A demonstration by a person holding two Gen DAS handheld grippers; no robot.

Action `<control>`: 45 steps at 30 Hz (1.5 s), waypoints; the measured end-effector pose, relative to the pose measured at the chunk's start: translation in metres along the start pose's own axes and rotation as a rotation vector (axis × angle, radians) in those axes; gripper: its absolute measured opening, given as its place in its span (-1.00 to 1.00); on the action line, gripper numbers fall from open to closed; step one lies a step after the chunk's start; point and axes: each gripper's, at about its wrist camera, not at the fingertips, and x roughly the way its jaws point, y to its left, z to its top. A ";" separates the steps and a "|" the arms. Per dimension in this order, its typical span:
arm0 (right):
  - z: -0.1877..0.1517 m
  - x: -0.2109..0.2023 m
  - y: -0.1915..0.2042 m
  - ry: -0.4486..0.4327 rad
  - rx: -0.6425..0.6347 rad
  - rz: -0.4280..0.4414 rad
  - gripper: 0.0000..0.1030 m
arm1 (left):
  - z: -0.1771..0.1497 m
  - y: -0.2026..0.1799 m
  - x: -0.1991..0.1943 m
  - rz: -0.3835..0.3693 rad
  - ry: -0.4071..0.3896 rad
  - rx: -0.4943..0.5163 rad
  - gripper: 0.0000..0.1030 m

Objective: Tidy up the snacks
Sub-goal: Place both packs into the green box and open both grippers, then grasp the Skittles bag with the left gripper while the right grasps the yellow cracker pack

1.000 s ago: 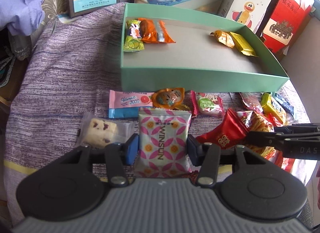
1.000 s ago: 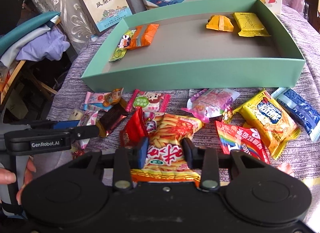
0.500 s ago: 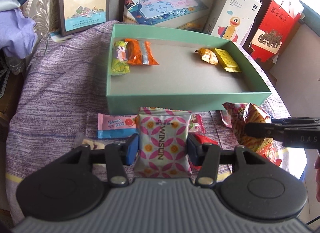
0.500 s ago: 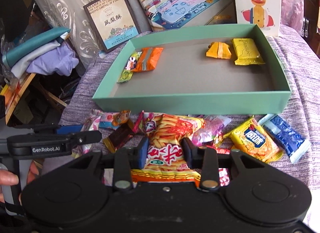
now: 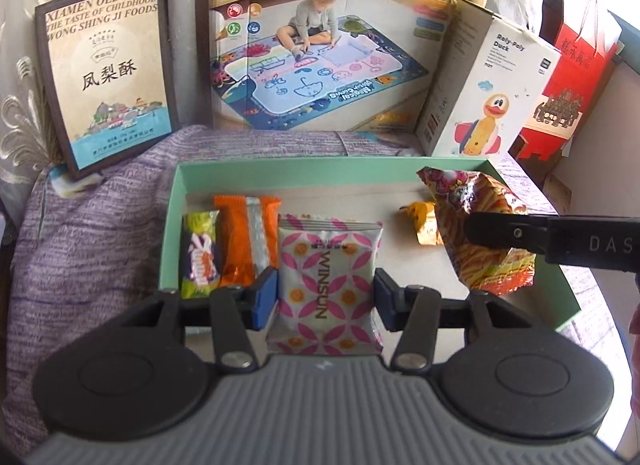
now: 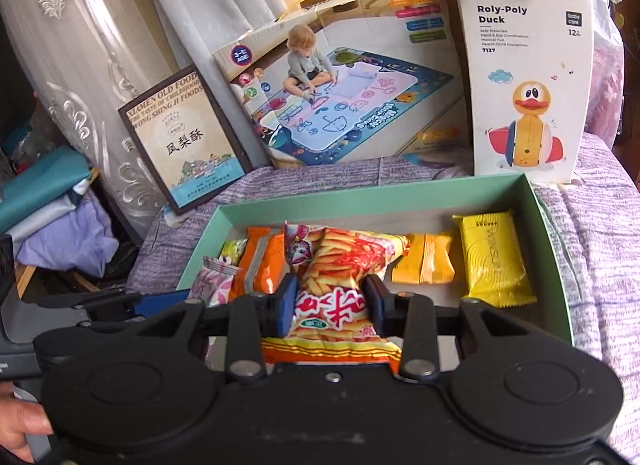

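My left gripper (image 5: 326, 295) is shut on a pink-and-white WINSUN packet (image 5: 326, 281), held over the near left part of the green tray (image 5: 320, 165). My right gripper (image 6: 330, 307) is shut on a red-and-orange snack-stick bag (image 6: 336, 277) over the tray's (image 6: 548, 241) middle. That bag (image 5: 476, 225) shows in the left wrist view with the right gripper's finger across it. Inside the tray lie an orange packet (image 5: 244, 237) and a green-purple candy (image 5: 200, 257) at the left. An orange packet (image 6: 426, 261) and a yellow WINSUN packet (image 6: 494, 257) lie at the right.
Behind the tray stand a framed pastry box (image 5: 106, 73), a drawing-mat box (image 5: 320, 53) and a Roly-Poly Duck box (image 6: 528, 77). A red gift bag (image 5: 572, 85) is at the far right. A purple cloth (image 5: 88, 233) covers the table. Folded clothes (image 6: 52, 217) are piled at the left.
Both grippers have lifted their packets off the cloth and carried them forward over the tray's near wall. The loose snacks in front of the tray have dropped out of view.
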 end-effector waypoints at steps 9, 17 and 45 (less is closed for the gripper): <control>0.027 0.070 -0.029 0.032 0.033 -0.012 -0.30 | 0.030 -0.005 0.066 0.010 0.045 0.018 -0.03; 0.028 0.080 -0.028 -0.014 0.020 -0.024 0.81 | 0.030 0.000 0.078 0.086 -0.002 -0.012 0.96; -0.065 -0.076 0.018 -0.024 -0.043 0.006 1.00 | -0.076 -0.006 -0.059 0.040 0.035 -0.003 1.00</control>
